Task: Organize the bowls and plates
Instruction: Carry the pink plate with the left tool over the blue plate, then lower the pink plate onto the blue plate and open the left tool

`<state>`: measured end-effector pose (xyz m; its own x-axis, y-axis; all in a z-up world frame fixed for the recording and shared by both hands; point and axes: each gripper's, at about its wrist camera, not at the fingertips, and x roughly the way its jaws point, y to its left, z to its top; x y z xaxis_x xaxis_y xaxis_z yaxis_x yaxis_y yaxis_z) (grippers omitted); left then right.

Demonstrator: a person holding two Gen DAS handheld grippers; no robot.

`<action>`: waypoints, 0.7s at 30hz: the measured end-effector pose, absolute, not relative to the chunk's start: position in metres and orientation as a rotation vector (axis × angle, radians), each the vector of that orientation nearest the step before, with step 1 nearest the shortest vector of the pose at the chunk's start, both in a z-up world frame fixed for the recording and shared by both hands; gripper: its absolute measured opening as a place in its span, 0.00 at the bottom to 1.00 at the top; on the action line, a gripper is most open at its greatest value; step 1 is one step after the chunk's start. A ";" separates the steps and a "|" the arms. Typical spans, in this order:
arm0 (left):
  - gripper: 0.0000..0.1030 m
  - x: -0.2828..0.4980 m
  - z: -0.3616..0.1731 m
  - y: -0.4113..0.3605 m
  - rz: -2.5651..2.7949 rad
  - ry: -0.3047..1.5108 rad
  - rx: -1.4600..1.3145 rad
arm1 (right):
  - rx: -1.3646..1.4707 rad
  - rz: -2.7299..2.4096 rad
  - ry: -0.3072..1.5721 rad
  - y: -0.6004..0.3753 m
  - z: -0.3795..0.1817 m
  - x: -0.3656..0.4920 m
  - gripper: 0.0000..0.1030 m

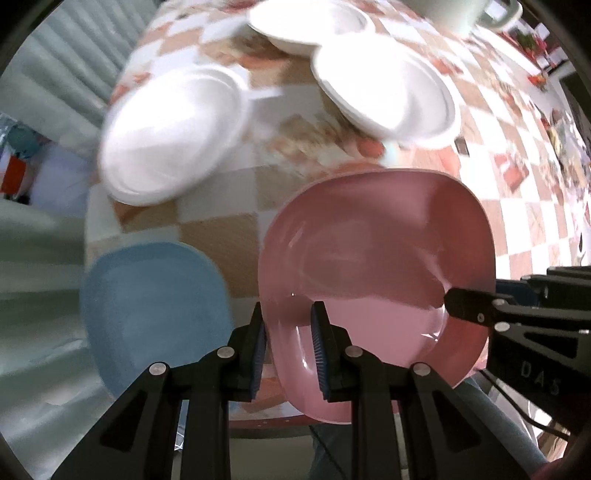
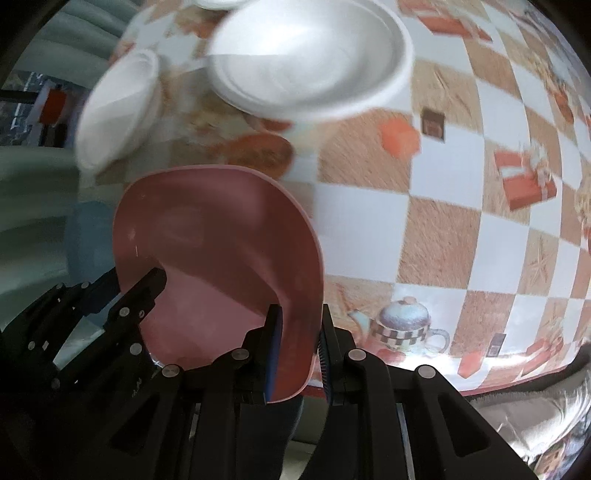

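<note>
A pink square plate (image 1: pixel 376 266) is held above the table's near edge by both grippers. My left gripper (image 1: pixel 288 332) is shut on its left rim. My right gripper (image 2: pixel 301 341) is shut on its right rim, seen in the right wrist view (image 2: pixel 221 258). The right gripper also shows at the right of the left wrist view (image 1: pixel 480 310), and the left gripper at the lower left of the right wrist view (image 2: pixel 140 295). A blue square plate (image 1: pixel 155 314) lies on the table to the left. White plates and bowls (image 1: pixel 173 136) (image 1: pixel 384 88) (image 2: pixel 310 55) sit farther back.
The table has a checked cloth (image 2: pixel 461 206) with gift and teapot prints. Its near edge (image 2: pixel 517 380) runs just below the grippers. Another white dish (image 1: pixel 306 22) and a pale green cup (image 1: pixel 454 11) stand at the far side. Grey-green curtains (image 1: pixel 40 240) hang at left.
</note>
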<state>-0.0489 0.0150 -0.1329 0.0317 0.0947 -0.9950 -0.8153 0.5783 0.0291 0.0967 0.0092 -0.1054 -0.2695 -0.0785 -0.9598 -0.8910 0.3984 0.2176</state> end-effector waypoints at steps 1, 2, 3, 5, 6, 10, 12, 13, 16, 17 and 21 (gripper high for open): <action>0.23 -0.054 -0.126 0.019 0.810 1.353 -0.674 | -0.866 1.025 1.648 0.009 -0.101 0.095 0.21; 0.23 -0.057 -0.122 0.022 0.823 1.346 -0.672 | -0.864 1.040 1.644 0.013 -0.096 0.090 0.21; 0.23 -0.063 -0.116 0.027 0.840 1.338 -0.671 | -0.862 1.054 1.642 0.017 -0.092 0.086 0.21; 0.23 -0.072 -0.109 0.035 0.867 1.327 -0.672 | -0.867 1.084 1.642 0.025 -0.085 0.074 0.21; 0.23 -0.079 -0.105 0.039 0.882 1.323 -0.674 | -0.871 1.097 1.643 0.029 -0.084 0.068 0.21; 0.23 -0.107 -0.101 0.048 0.939 1.319 -0.681 | -0.895 1.153 1.647 0.043 -0.082 0.041 0.21; 0.23 -0.123 -0.098 0.054 0.971 1.318 -0.685 | -0.911 1.178 1.654 0.050 -0.082 0.027 0.21; 0.23 -0.129 -0.097 0.055 0.981 1.318 -0.688 | -0.923 1.193 1.658 0.054 -0.083 0.019 0.21; 0.23 -0.152 -0.098 0.059 1.020 1.322 -0.718 | -0.958 1.222 1.662 0.063 -0.087 -0.002 0.21; 0.23 -0.160 -0.100 0.061 1.033 1.328 -0.731 | -0.972 1.232 1.665 0.066 -0.089 -0.010 0.21; 0.23 -0.179 -0.108 0.067 1.066 1.336 -0.767 | -1.022 1.252 1.667 0.074 -0.098 -0.034 0.21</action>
